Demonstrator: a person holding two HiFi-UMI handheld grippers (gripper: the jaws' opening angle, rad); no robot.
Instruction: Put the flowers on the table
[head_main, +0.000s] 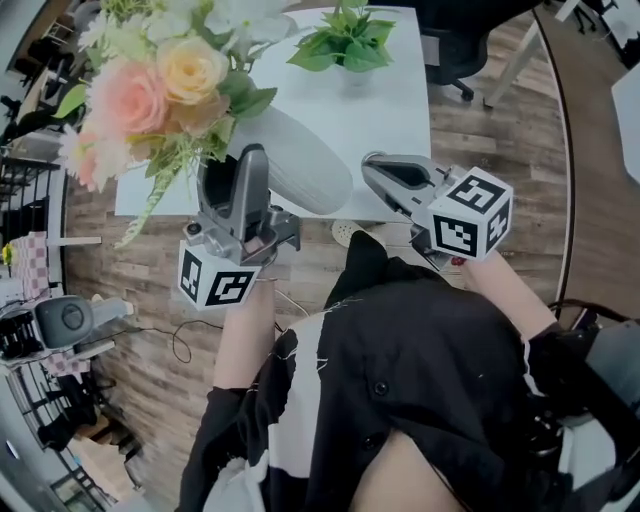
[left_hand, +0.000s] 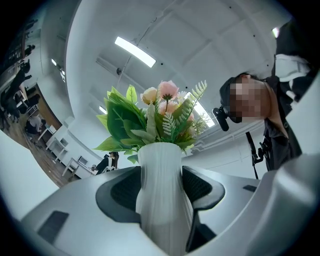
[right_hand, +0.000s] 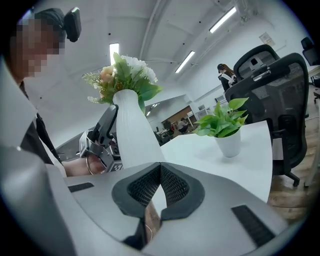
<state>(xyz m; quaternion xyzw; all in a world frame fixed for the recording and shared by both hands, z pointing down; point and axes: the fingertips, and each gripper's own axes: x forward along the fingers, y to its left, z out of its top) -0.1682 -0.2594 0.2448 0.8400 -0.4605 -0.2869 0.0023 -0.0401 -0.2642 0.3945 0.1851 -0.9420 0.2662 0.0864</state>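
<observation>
2 tongs hang at the near edge of the white tabletop. On the left, the left tongs are clamped on a white ribbed vase, held in the air. Its long axis stands roughly upright, with the flowers pointing up. Just right, the right tongs are pressed together, empty. Farther off, a potted plant sits on the tabletop.

R gripper is sitting w/ jaws together, empty — beyond it L gripper is gripping white vase of flowers; potted plant is standing far right on table.
</observation>
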